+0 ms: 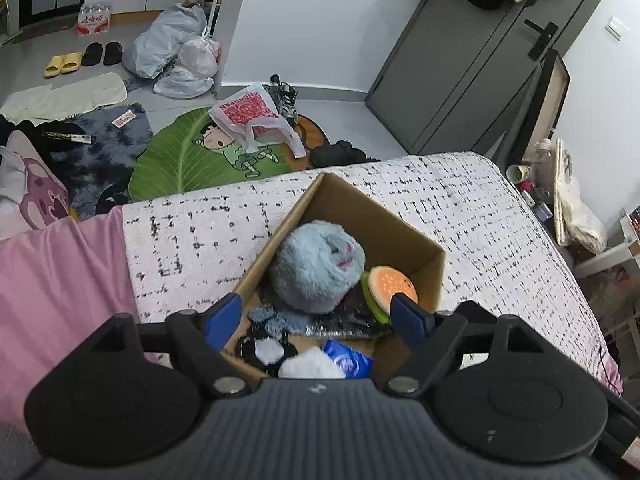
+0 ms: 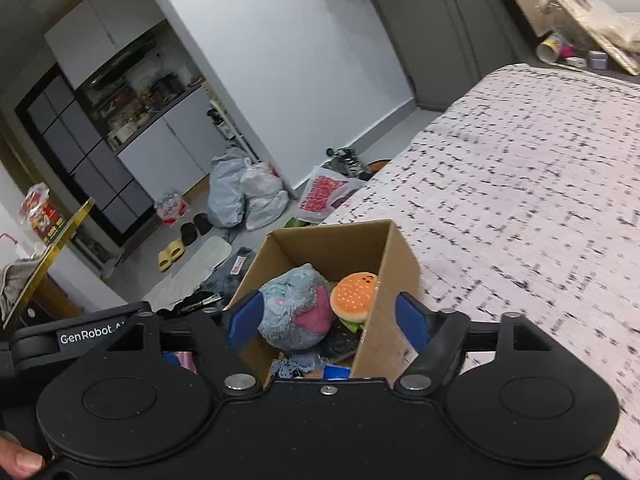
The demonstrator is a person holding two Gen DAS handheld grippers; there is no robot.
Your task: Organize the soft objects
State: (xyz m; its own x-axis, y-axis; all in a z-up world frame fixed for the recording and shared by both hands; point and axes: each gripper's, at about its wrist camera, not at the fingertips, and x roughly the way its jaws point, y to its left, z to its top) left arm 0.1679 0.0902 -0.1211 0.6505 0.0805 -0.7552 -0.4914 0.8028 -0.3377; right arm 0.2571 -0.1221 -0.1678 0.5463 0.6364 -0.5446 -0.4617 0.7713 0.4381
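Jaws wide and empty on left gripper and right gripper, both above cardboard box on bed. Contents: blue plush, burger plush, smaller soft items. Step, judged: between placements. Next: locate remaining soft object.

An open brown cardboard box on the bed holds a fluffy blue round plush beside an orange burger plush.
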